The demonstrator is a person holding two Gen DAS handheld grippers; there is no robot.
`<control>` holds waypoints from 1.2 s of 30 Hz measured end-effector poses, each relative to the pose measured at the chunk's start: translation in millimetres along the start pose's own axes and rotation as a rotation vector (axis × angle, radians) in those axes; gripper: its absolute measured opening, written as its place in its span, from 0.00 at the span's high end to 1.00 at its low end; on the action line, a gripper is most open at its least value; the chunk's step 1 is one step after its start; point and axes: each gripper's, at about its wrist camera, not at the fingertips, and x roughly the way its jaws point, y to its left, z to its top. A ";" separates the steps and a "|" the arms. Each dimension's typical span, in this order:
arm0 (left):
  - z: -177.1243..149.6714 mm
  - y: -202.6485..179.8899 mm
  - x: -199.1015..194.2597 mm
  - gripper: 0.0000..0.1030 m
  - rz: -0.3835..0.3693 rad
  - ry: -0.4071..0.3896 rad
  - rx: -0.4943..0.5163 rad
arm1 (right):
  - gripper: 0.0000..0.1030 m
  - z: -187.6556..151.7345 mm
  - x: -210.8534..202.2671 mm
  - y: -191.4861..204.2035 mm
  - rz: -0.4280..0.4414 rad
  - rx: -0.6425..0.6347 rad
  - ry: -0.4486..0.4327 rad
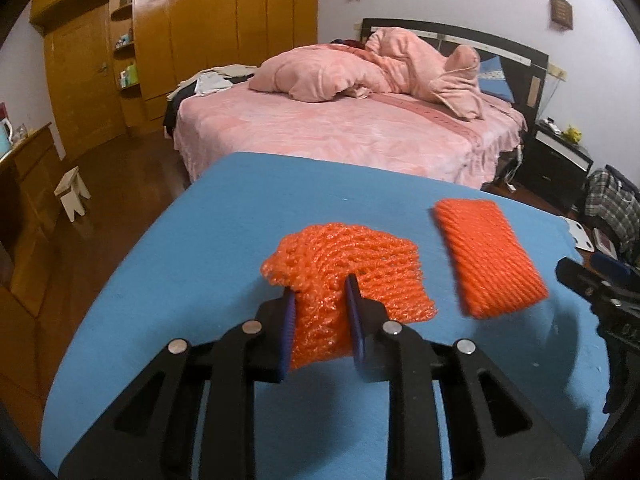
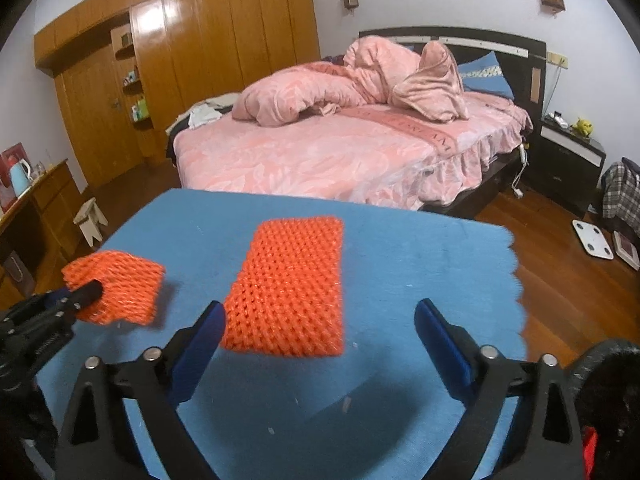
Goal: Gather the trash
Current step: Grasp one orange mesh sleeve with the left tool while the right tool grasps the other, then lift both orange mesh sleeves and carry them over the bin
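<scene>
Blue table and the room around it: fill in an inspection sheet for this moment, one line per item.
Surface: blue table, covered in blue felt, scalloped right edge, a few small specks.
Job's things: two orange foam nets. The crumpled net is pinched at its near end in the left gripper. The flat net lies on the table.
Clutter: nothing seen on the table.
Grippers: left shut on the crumpled net; right gripper open, its fingers either side of the flat net's near end, not pressing it.
Cables: a white cable hangs by the bed's corner.
Surroundings: bed with pink bedding, wooden wardrobe, nightstand, white stool, scale on the wooden floor.
</scene>
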 end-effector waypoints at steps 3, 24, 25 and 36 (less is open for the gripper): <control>1.2 3.4 7.8 0.78 0.003 0.007 -0.003 | 0.17 2.1 15.6 5.6 -0.005 -0.001 0.025; -2.2 6.3 13.7 0.78 -0.018 0.015 -0.028 | 0.86 -8.8 43.5 20.2 0.110 -0.022 0.124; -1.6 6.7 11.8 0.77 -0.020 0.012 -0.030 | 0.87 -7.9 41.0 20.4 0.116 -0.019 0.120; 7.8 -6.9 -22.0 0.77 -0.027 -0.040 -0.020 | 0.87 -1.8 -9.5 22.7 0.131 -0.018 0.040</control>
